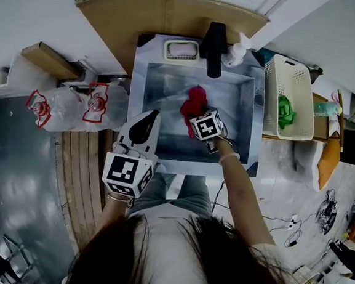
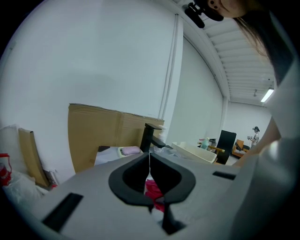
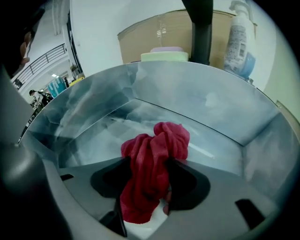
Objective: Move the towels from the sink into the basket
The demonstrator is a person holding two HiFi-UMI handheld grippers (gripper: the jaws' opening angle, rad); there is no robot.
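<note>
As right gripper (image 3: 147, 164) straddles red towel (image 3: 157, 140), left gripper (image 2: 149, 161) closed

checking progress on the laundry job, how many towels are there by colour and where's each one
red towel: 1, in the sink
green towel: 1, in the basket
total: 2
</note>
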